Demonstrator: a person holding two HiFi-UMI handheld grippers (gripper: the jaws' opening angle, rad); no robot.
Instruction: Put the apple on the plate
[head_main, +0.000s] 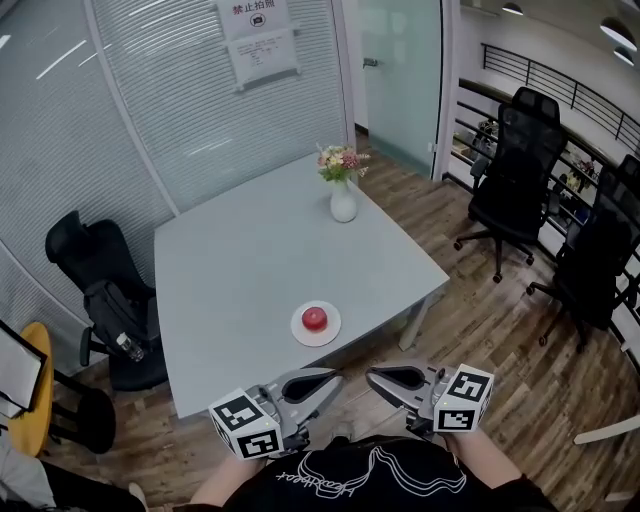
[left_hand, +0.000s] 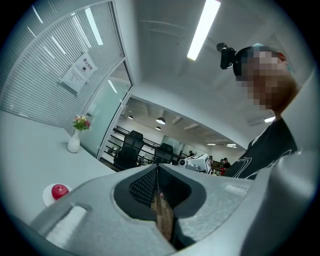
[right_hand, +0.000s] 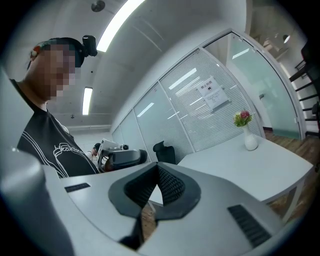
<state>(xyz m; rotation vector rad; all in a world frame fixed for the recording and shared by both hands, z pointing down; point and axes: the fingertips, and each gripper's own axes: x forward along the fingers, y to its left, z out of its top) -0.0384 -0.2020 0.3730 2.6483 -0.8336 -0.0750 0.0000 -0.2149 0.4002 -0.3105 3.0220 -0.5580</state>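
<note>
The surface (head_main: 240, 250) is smooth, matt pale grey, like laminate. On it the plate (head_main: 297, 331) looks white and glazed, and the apple (head_main: 314, 318) on the plate has glossy red skin. Beyond the plate, the vase (head_main: 343, 205) is smooth white, ceramic by its look. Right of the plate, the floor (head_main: 490, 330) is wood-grain plank with a low sheen. The left gripper (left_hand: 157, 169) and right gripper (right_hand: 157, 169) are matt grey plastic; their pads (left_hand: 142, 187) are black and finely ribbed.
</note>
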